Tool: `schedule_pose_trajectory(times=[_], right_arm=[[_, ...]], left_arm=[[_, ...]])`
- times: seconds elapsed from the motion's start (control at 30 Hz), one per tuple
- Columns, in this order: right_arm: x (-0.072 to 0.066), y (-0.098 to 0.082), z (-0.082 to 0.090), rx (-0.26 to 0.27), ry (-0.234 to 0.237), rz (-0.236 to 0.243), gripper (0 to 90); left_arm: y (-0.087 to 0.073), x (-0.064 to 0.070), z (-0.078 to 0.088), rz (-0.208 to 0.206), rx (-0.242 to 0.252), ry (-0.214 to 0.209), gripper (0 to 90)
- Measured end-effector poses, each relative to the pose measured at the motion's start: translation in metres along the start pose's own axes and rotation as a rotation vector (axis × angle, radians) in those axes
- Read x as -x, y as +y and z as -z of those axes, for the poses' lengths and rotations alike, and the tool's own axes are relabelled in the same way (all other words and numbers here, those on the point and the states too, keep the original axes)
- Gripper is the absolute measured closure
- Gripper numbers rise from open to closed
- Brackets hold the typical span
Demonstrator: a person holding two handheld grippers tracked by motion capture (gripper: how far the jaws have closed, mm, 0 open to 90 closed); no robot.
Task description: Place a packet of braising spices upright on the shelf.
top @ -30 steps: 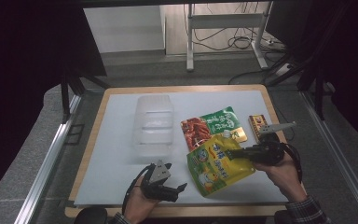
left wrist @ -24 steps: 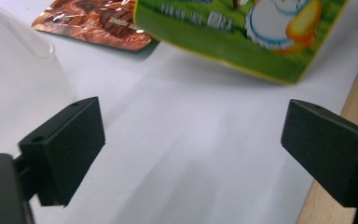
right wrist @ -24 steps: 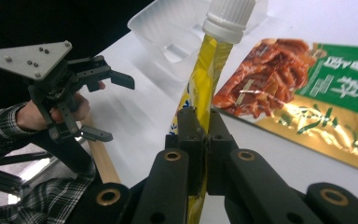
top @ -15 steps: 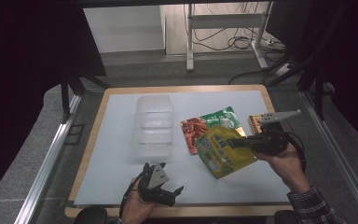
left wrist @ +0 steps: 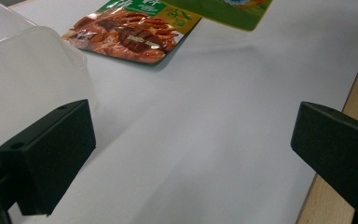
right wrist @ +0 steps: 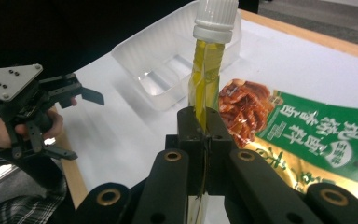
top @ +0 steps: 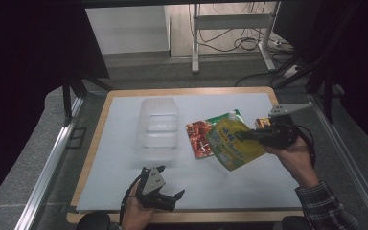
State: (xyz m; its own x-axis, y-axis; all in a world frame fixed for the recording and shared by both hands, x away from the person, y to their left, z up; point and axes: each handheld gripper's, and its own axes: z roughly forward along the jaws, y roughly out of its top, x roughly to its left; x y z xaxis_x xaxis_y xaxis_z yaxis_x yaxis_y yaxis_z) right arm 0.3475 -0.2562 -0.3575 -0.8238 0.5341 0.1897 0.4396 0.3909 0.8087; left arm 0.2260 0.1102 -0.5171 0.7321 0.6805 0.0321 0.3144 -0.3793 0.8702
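Over the right half of the table (top: 124, 143), I have the yellow spouted pouch (top: 232, 143) lifted off the white mat, my right gripper (top: 242, 136) clamped tight on its edge; in the right gripper view the pouch (right wrist: 205, 79) stands edge-on between the closed jaws, white cap (right wrist: 216, 18) uppermost. Just beneath and beside it lies the red-and-green pouch (top: 202, 135), flat on the mat. The clear plastic tray (top: 157, 127) sits near, toward the middle. My left gripper (top: 170, 197) hangs at the near edge, its jaws having just been opening, now spread wide with nothing between them.
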Motion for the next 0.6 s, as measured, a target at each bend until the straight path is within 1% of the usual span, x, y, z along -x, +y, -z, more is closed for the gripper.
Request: schedule_pose_trajectory(times=[0.13,0.17,0.33,0.6], right_arm=[[0.003,0.008,-0.003,0.001,-0.004,0.015,88.1],[0.004,0.012,-0.004,-0.002,-0.003,0.023,88.0],[0.007,0.020,-0.009,0.000,0.006,0.031,88.0],[0.012,0.033,-0.019,0.020,0.034,0.051,88.0]], left_arm=[[-0.001,0.001,0.001,-0.011,-0.005,0.009,0.0],[-0.001,0.002,0.001,-0.012,-0.005,0.011,0.0],[-0.002,0.002,0.006,-0.024,0.004,0.032,0.0],[-0.002,0.001,0.009,0.002,0.003,0.034,0.0]])
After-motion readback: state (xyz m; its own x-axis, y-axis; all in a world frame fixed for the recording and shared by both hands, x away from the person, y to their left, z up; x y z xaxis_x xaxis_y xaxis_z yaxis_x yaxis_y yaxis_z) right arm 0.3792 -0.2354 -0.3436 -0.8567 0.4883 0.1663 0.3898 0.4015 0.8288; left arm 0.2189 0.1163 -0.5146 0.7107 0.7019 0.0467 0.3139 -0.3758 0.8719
